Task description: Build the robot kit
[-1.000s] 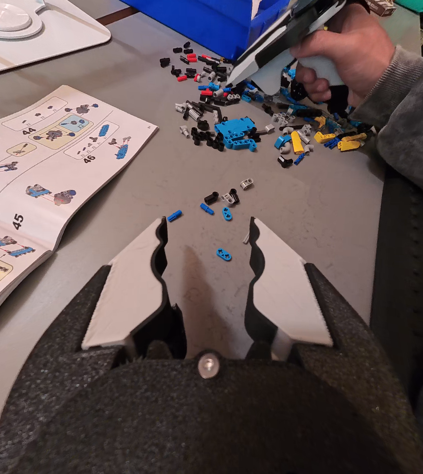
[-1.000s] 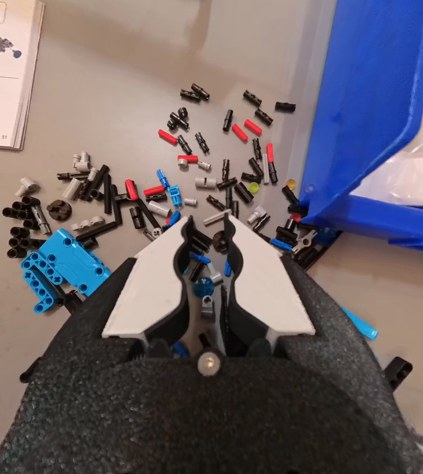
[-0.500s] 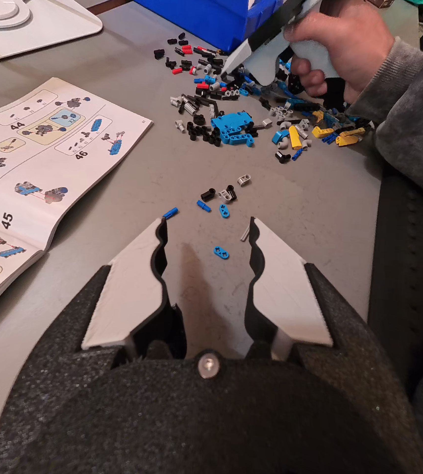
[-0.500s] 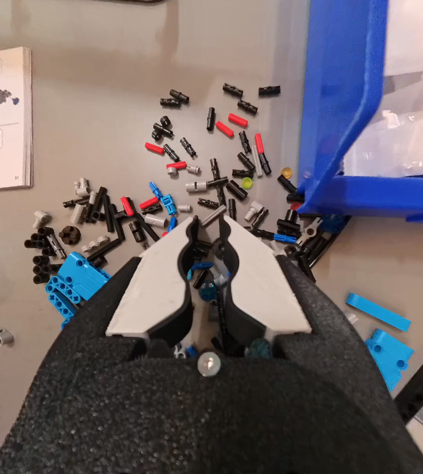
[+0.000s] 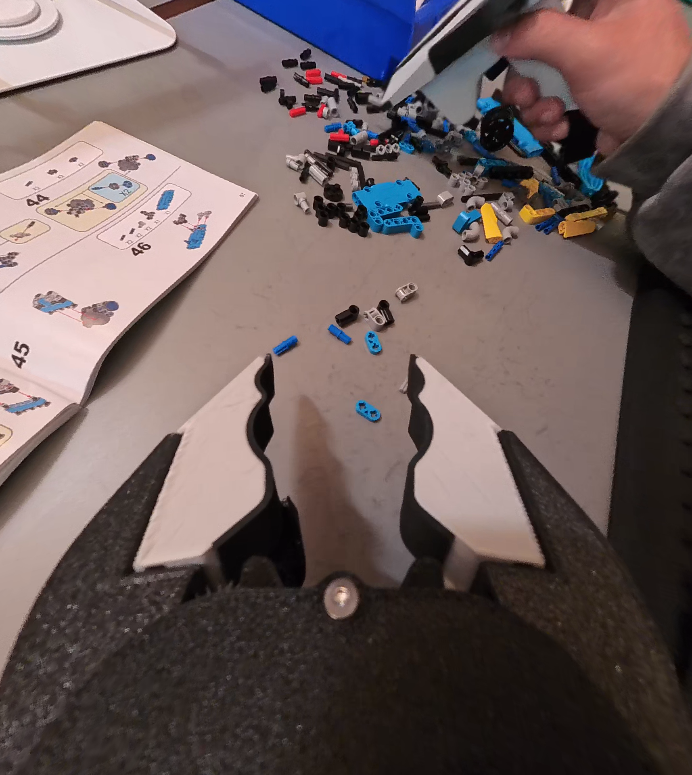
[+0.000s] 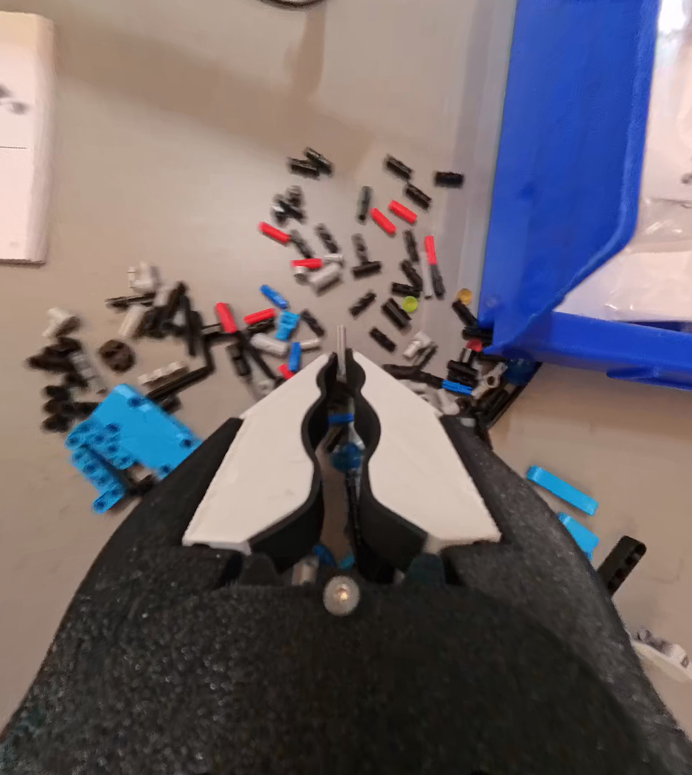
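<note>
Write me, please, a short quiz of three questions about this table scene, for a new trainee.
1. True or false: the left claw is shut on a piece.
2. What does the right claw pinch? A) a red pin B) a thin grey plastic rod C) a yellow wedge
3. Fill in: in the left wrist view, the small blue two-hole plastic link lies on the grey table and shows between the left claw's two ____.

Key
1. False: it is open and empty.
2. B
3. fingers
</note>
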Tool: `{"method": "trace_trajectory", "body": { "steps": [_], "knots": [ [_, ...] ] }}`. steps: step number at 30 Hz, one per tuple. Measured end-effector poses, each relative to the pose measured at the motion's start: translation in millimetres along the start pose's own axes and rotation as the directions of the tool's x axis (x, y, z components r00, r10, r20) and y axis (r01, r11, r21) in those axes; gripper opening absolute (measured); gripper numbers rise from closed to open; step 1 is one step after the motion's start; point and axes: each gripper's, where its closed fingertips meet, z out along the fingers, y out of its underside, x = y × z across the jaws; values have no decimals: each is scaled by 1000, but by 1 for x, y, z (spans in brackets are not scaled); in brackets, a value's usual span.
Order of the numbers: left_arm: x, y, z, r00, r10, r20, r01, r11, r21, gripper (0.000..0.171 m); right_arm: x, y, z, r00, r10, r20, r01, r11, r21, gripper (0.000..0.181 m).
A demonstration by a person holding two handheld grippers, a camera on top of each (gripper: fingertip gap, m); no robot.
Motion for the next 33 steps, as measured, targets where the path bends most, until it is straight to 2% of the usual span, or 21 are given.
{"method": "trace_trajectory", "body": {
  "steps": [2, 4, 7, 9, 11, 13, 18, 22, 25, 27, 29, 33],
  "knots": [
    [-7, 0, -3, 999, 3, 34, -3, 1000, 6, 64, -29, -4, -18, 991, -77, 110, 74, 997, 31, 4],
    [-23, 1, -8, 993, 20, 114, -21, 1000, 1, 63, -73, -4, -39, 950, -199, 240, 184, 980, 82, 4],
    [-53, 7, -20, 961, 47, 272, -40, 999, -31, 60, -163, 22, -73, 775, -360, 520, 336, 931, 143, 4],
    [-65, 9, -27, 942, 50, 333, -40, 999, -37, 59, -195, 44, -79, 701, -458, 547, 447, 879, 163, 4],
    [-68, 8, -30, 937, 36, 348, -29, 999, -24, 58, -207, 57, -73, 683, -498, 534, 503, 851, 150, 4],
    [-68, 6, -30, 939, 22, 342, -20, 1000, -10, 58, -222, 66, -74, 655, -486, 578, 505, 851, 143, 4],
    [-67, 3, -31, 930, 54, 364, -53, 998, -13, 58, -234, 74, -66, 633, -532, 563, 545, 822, 165, 4],
    [-64, 3, -29, 920, 93, 380, -87, 996, -34, 56, -235, 75, -57, 642, -512, 571, 528, 835, 155, 4],
    [-59, 1, -27, 921, 111, 375, -106, 994, -32, 55, -241, 71, -60, 607, -530, 592, 531, 825, 194, 4],
    [-55, 1, -25, 927, 112, 358, -109, 994, -30, 55, -242, 74, -62, 579, -535, 616, 553, 812, 185, 15],
    [-51, 2, -24, 937, 104, 335, -97, 995, -35, 55, -234, 73, -65, 593, -531, 606, 561, 812, 162, 32],
    [-48, 3, -23, 948, 74, 311, -70, 997, -22, 56, -214, 41, -98, 662, -493, 565, 446, 865, 231, 32]
  ]
}}
